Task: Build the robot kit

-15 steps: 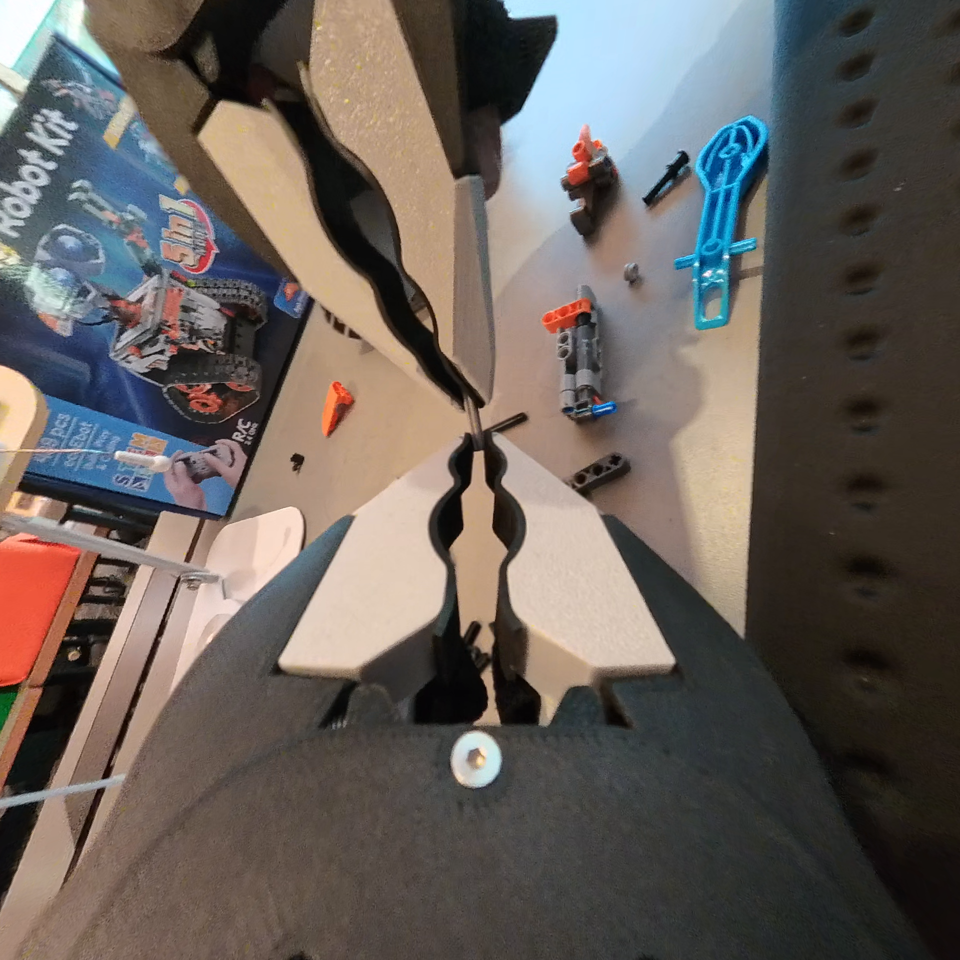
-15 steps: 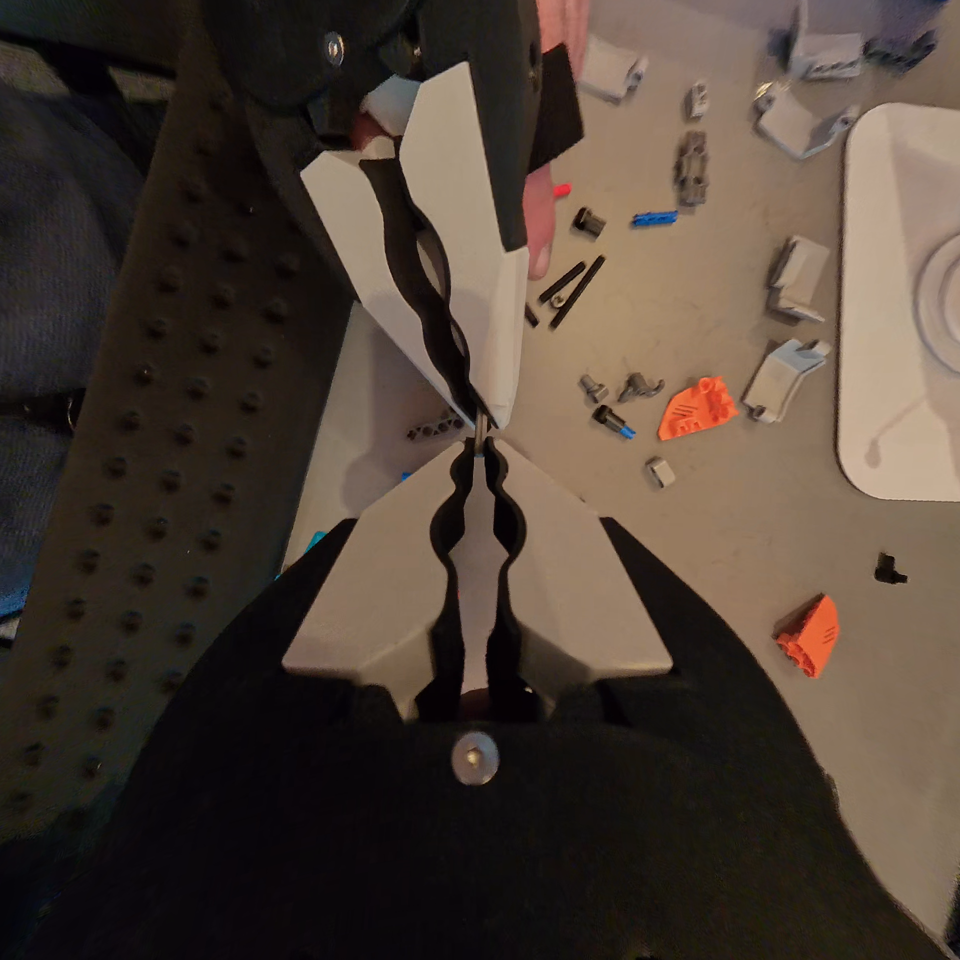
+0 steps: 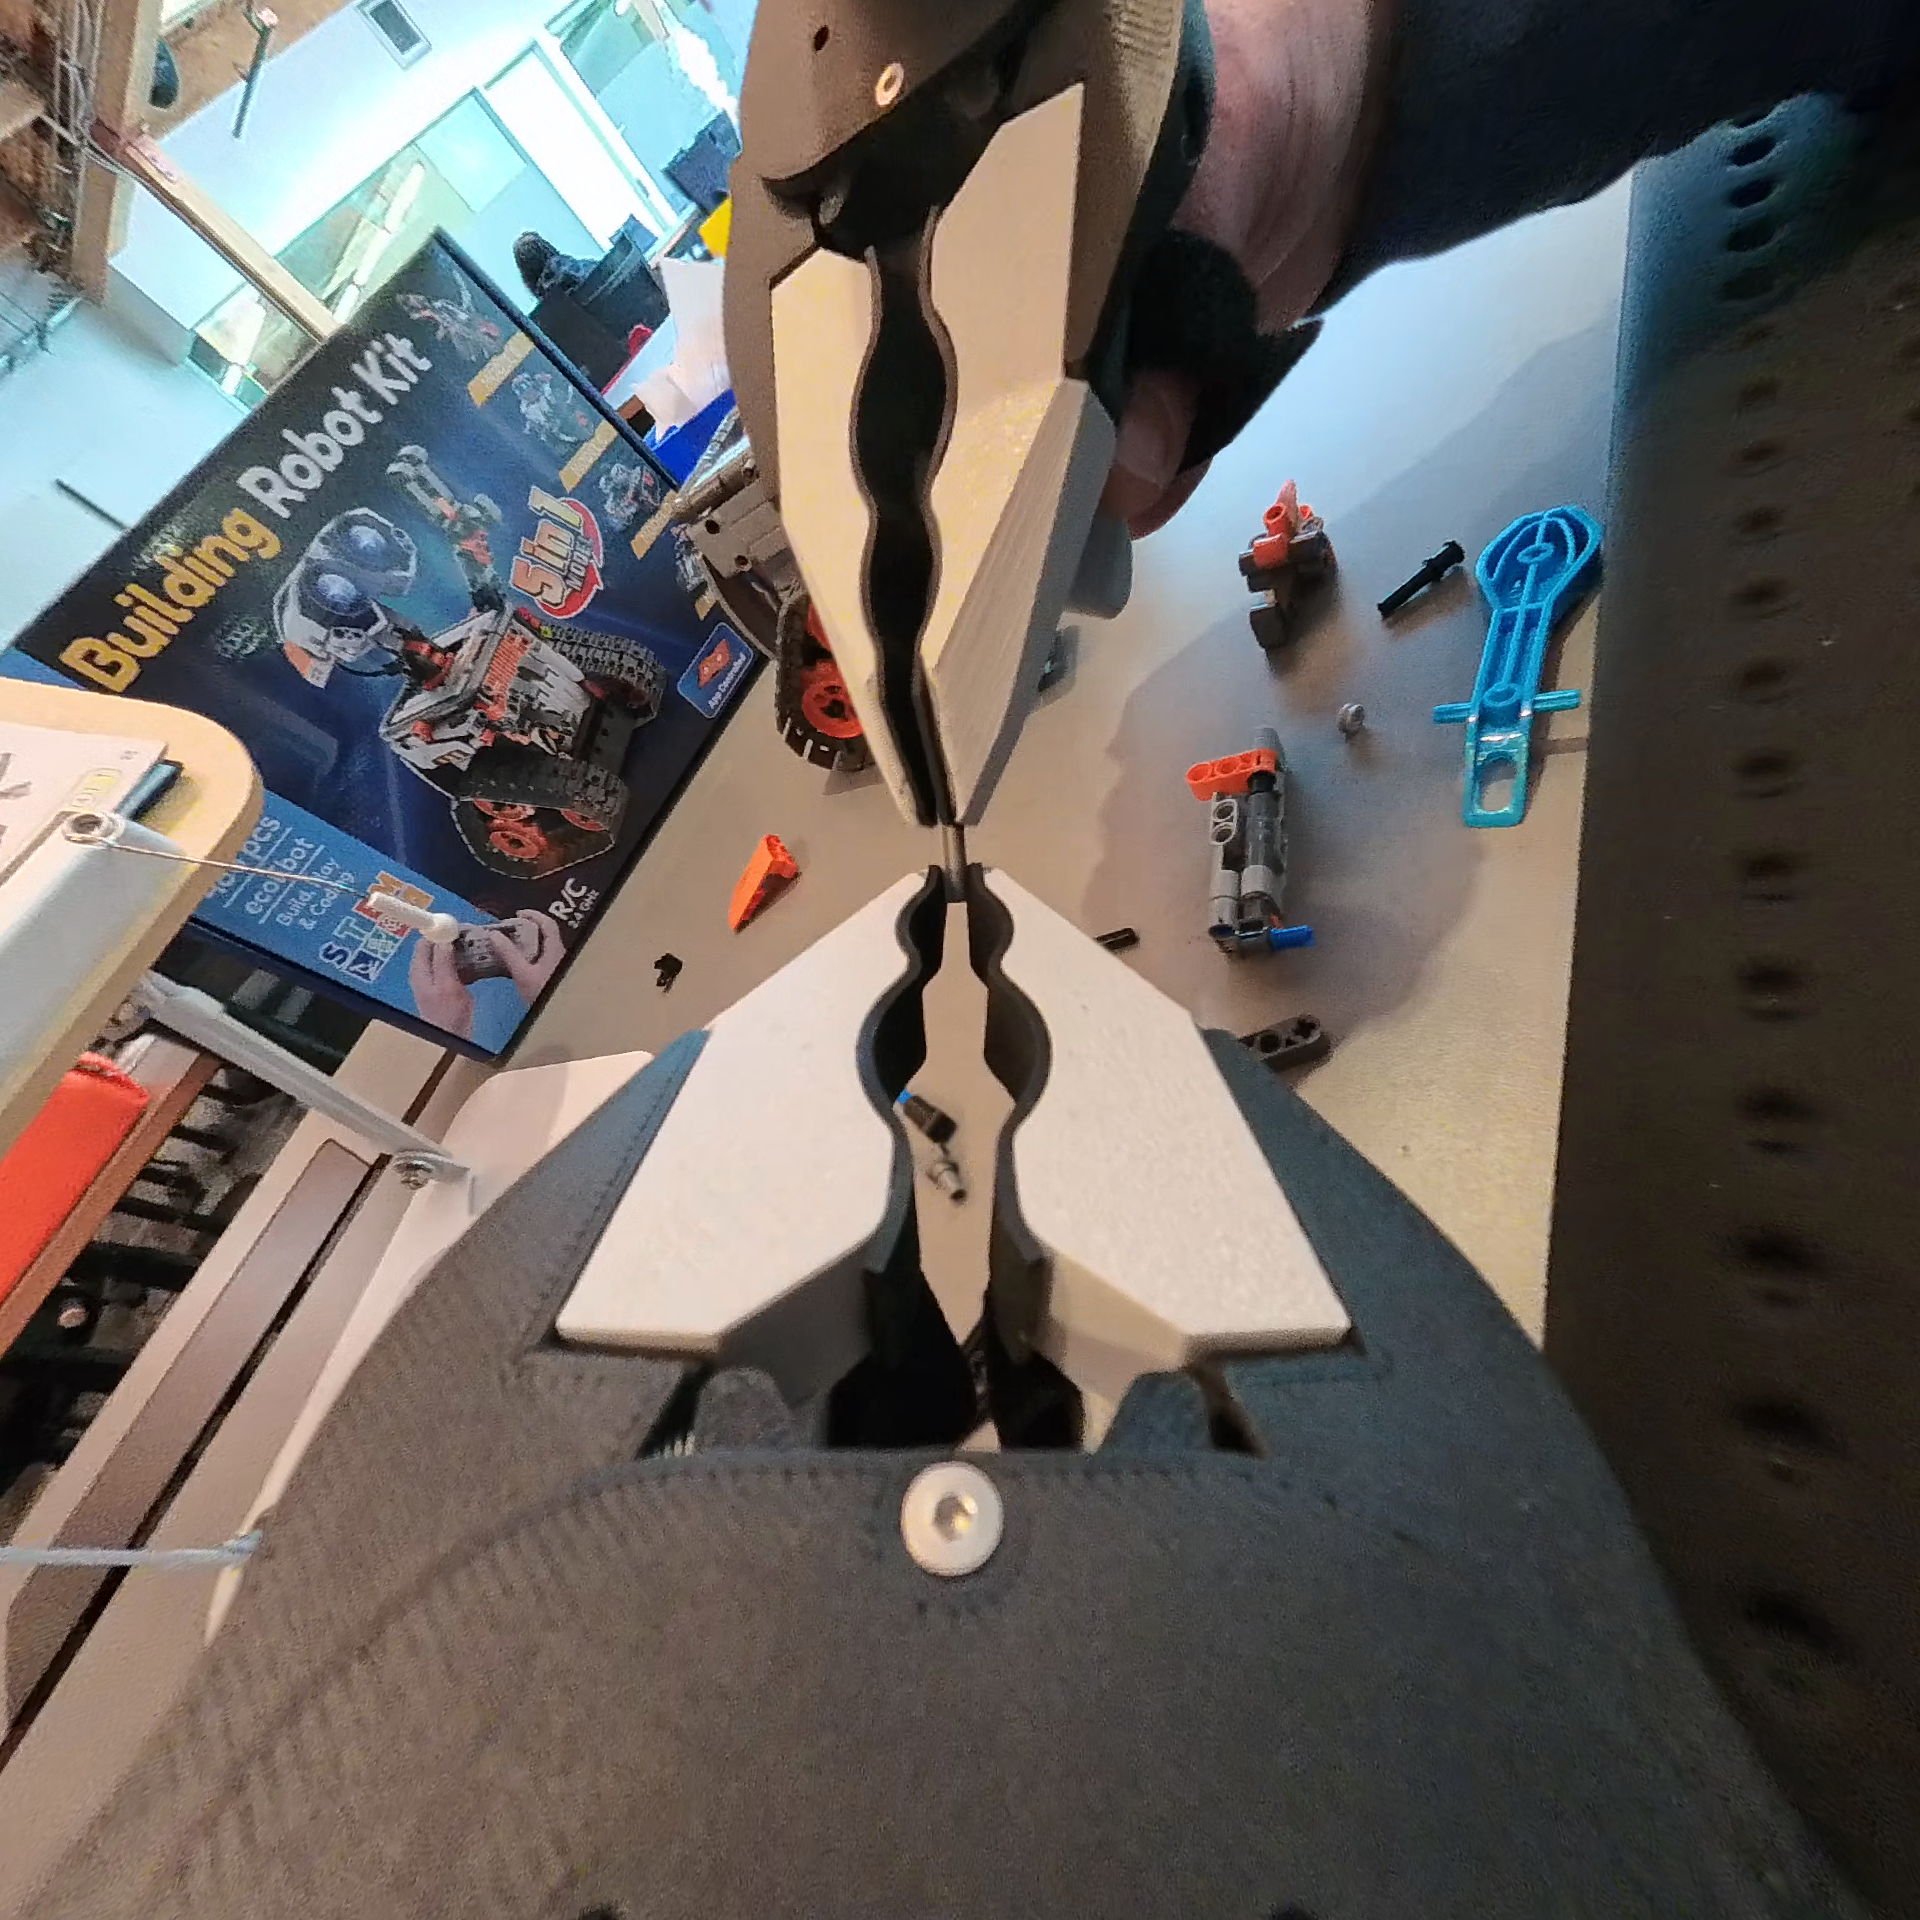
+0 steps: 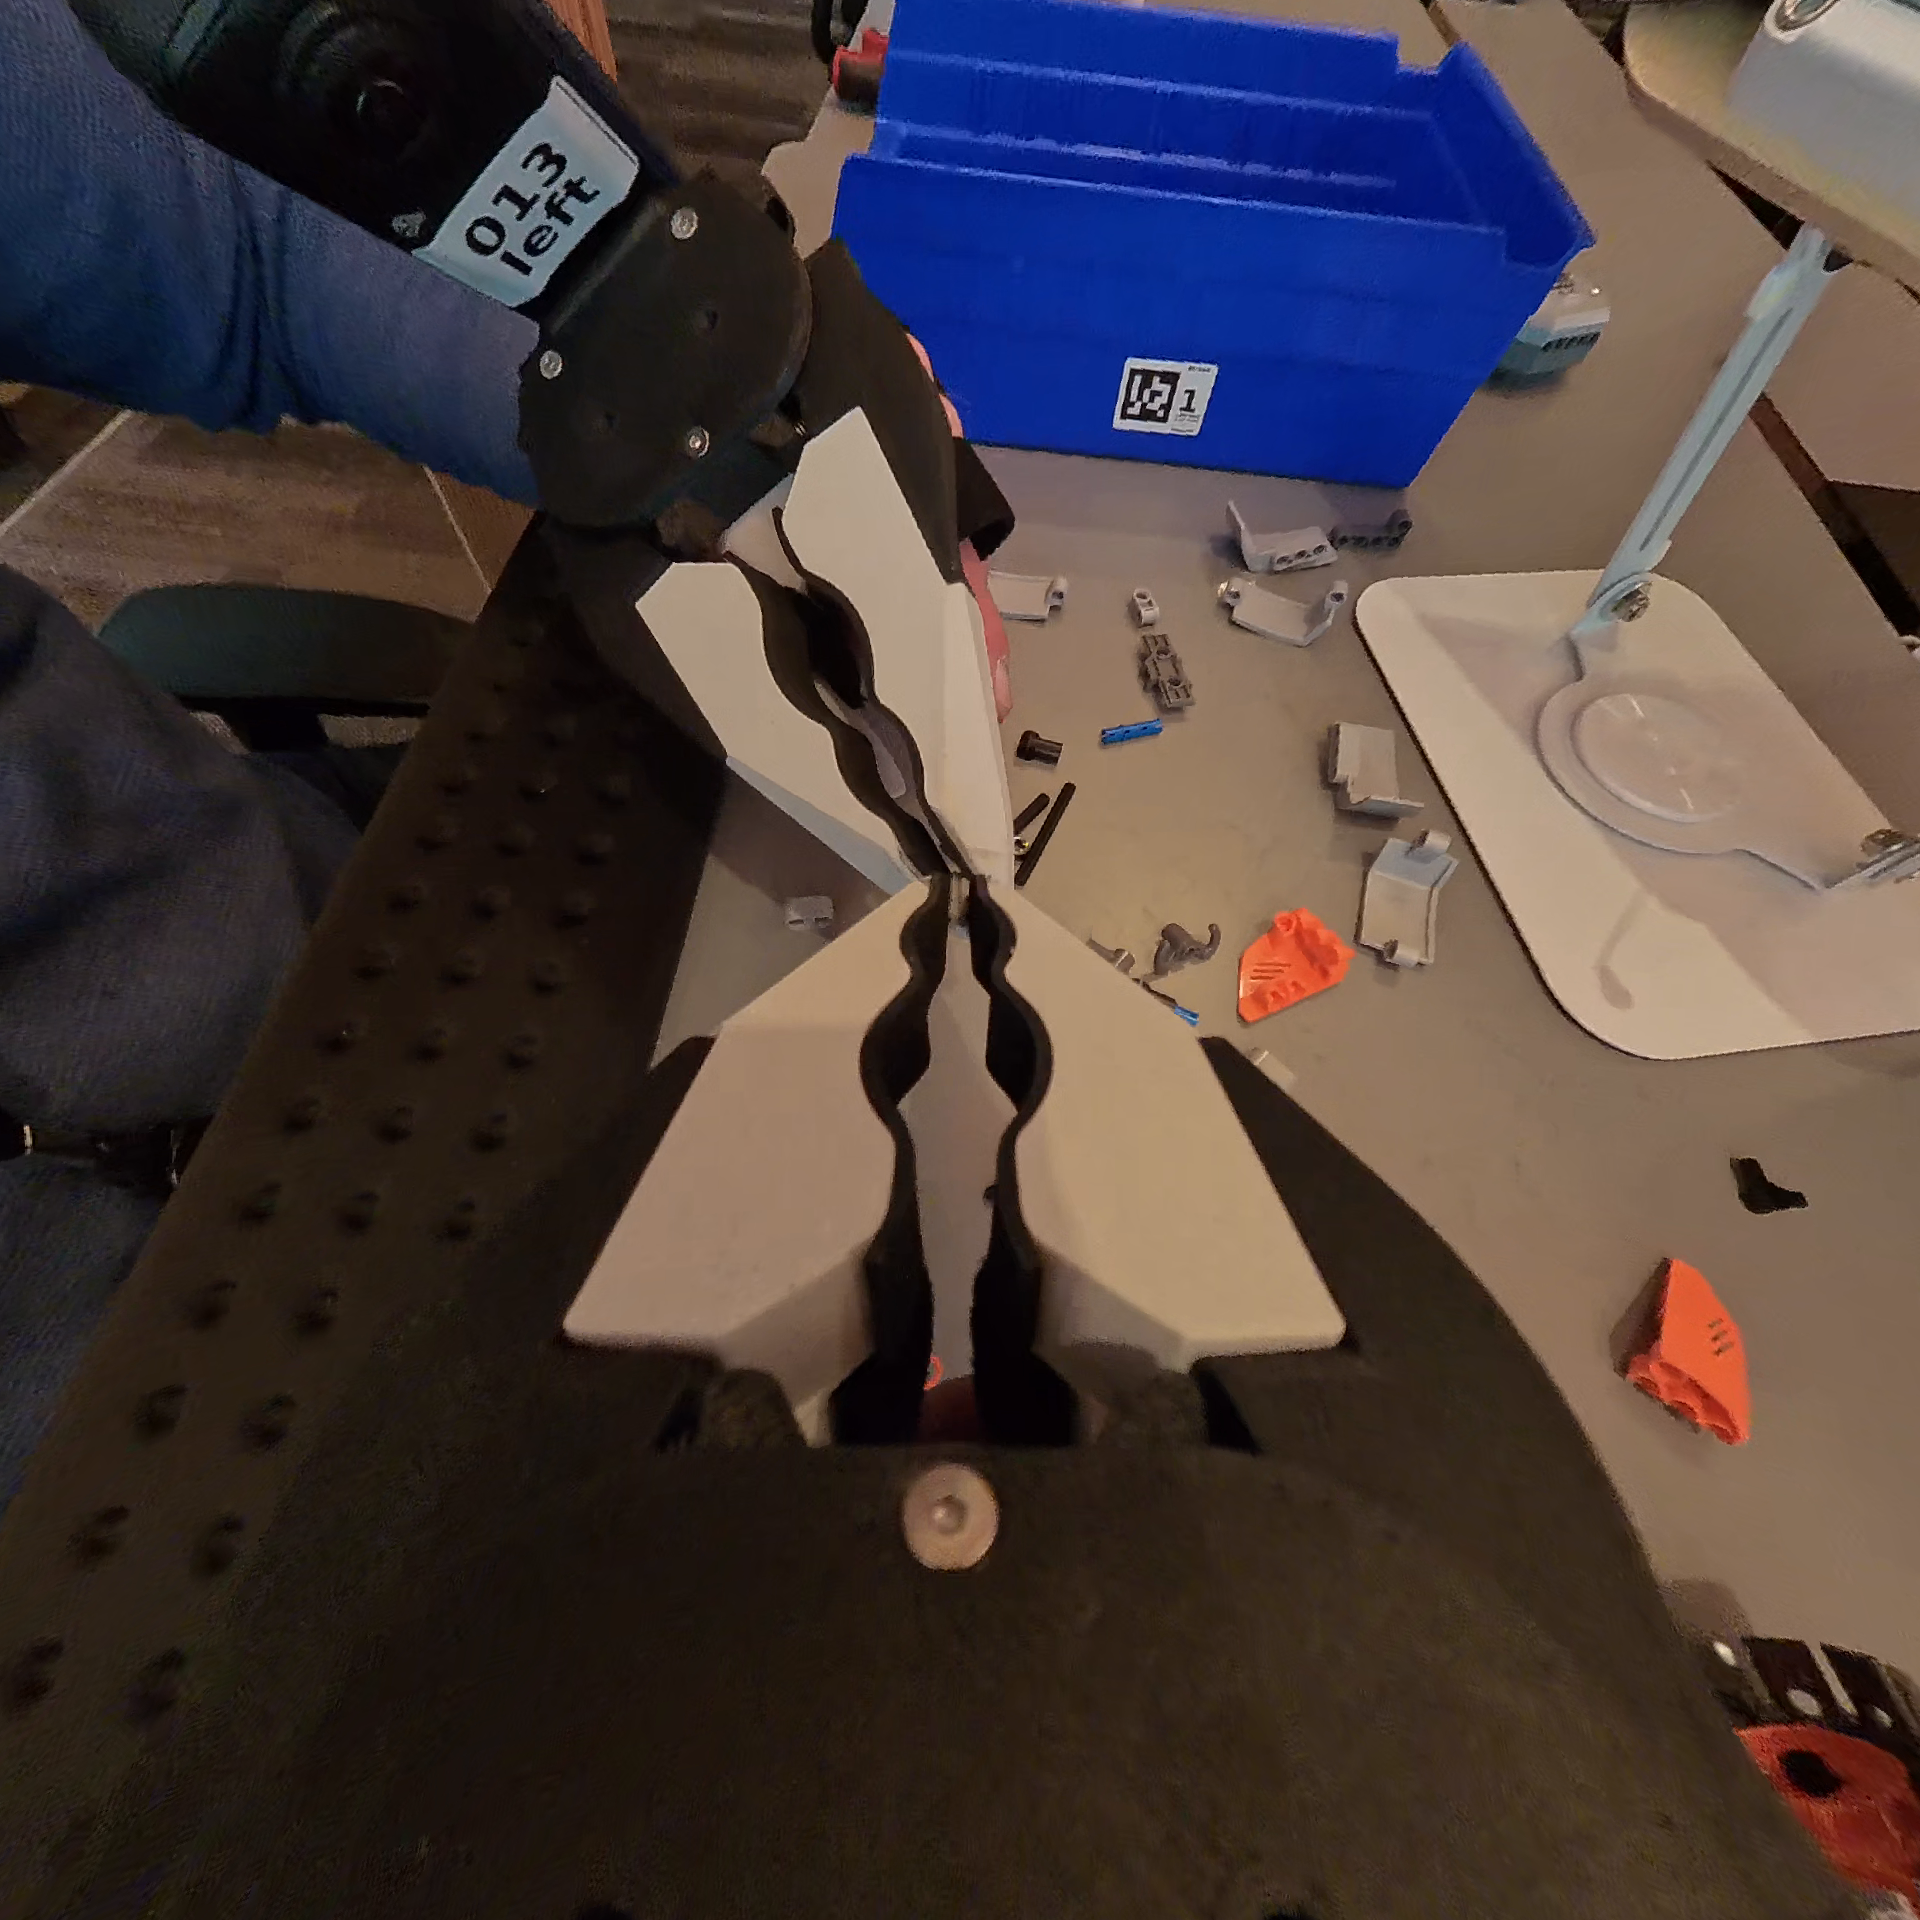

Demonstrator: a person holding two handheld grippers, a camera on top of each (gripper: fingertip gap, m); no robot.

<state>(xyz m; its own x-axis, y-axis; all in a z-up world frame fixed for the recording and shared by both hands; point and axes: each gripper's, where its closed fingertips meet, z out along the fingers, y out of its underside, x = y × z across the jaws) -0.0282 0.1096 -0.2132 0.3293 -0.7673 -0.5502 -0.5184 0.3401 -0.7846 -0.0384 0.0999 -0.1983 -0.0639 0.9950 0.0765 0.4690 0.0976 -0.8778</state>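
Observation:
My left gripper point(image 3: 951, 885) and my right gripper point(image 4: 956, 902) meet tip to tip above a grey table point(image 4: 1351, 1195). Both are shut on the two ends of one thin grey pin point(image 3: 953, 854), which bridges the small gap between them. In the left wrist view the right gripper point(image 3: 937, 816) comes down from above, held by a hand. In the right wrist view the left gripper point(image 4: 961, 868) comes in from the upper left, and only a sliver of the pin point(image 4: 954, 891) shows there.
A black perforated panel point(image 3: 1766, 935) stands close beside the grippers. On the table lie a blue plastic tool point(image 3: 1517, 644), small grey-orange assemblies point(image 3: 1252, 852), orange wedges point(image 4: 1294, 961), loose grey parts point(image 4: 1397, 899), a blue bin point(image 4: 1195, 229), a white lamp base point(image 4: 1662, 810) and a picture box point(image 3: 416, 623).
Both grippers have tilted and lifted together, still tip to tip on the pin. The right wrist view now looks farther across the table to the blue bin.

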